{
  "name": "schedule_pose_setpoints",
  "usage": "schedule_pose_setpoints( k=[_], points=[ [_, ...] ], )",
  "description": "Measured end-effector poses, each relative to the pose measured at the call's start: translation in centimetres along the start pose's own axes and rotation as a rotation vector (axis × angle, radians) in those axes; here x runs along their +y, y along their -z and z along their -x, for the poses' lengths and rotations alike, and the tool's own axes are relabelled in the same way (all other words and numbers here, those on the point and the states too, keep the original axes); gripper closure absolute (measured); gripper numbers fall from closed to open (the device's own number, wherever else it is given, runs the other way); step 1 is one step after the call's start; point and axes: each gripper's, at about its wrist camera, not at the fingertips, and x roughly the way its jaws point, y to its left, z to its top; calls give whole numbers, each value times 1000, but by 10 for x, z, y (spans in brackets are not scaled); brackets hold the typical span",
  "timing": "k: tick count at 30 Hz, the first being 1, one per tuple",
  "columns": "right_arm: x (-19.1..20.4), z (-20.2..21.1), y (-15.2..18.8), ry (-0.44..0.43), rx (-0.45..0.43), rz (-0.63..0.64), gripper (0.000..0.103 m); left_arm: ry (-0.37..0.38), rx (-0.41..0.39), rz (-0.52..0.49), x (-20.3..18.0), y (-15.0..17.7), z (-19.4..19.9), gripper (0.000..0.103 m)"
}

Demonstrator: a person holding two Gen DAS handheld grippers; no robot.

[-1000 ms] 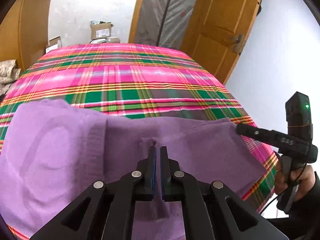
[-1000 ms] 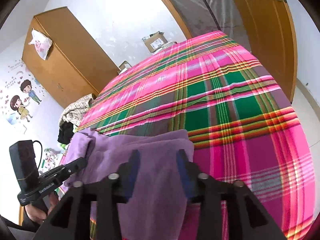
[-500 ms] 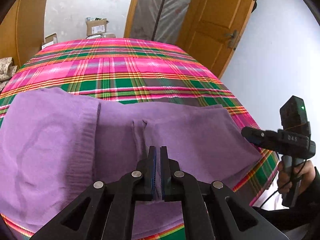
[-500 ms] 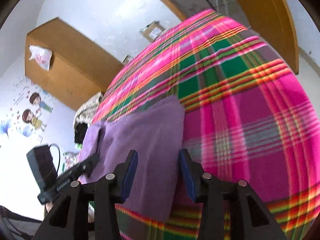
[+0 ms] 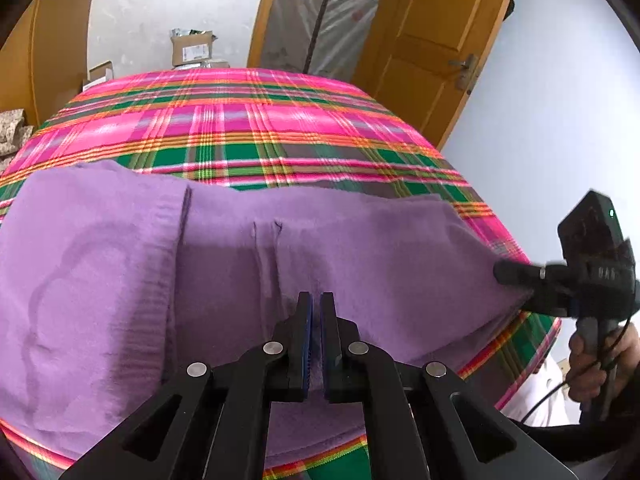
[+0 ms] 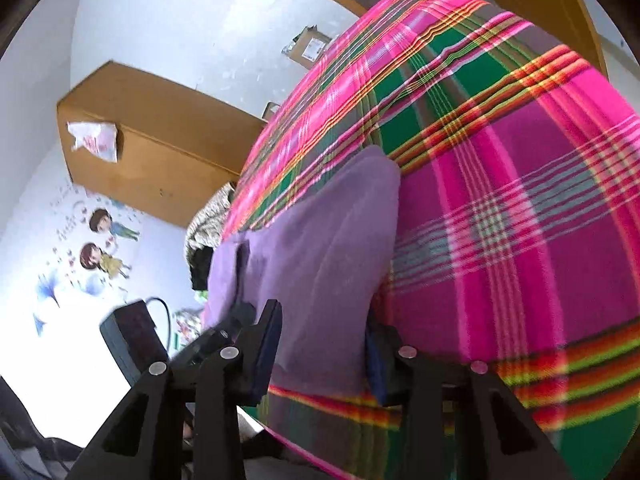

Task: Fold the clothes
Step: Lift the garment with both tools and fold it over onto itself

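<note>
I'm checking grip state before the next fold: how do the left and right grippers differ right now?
The left gripper has its jaws nearly closed, pinching a fold of the purple garment; the right gripper has its jaws wide apart, straddling the garment's end without clamping it. The left sits mid-way along the garment's near edge, the right at its end by the plaid bedspread. Both are black with blue pads, and both work at the bed's near edge.

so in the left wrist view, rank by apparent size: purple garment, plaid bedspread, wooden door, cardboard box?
1. purple garment, though it lies nearest the camera
2. plaid bedspread, partly covered, so its rank against the garment is unsure
3. wooden door
4. cardboard box, far off
</note>
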Motion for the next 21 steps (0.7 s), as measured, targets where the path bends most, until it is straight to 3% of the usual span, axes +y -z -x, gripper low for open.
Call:
schedule_pose_setpoints(
  k=[2, 4, 12, 21],
  points=[
    [1, -3, 0, 9, -3, -6, 69, 1, -1, -5, 0, 1, 0, 99],
    [1, -3, -1, 17, -11, -12, 88, 4, -5, -9, 0, 3, 0, 99],
    [44, 7, -10, -26, -60, 102, 90, -27, -37, 5, 9, 3, 15, 99],
    [113, -5, -27, -88, -47, 267, 90, -67, -95, 74, 32, 2, 39, 99]
  ],
)
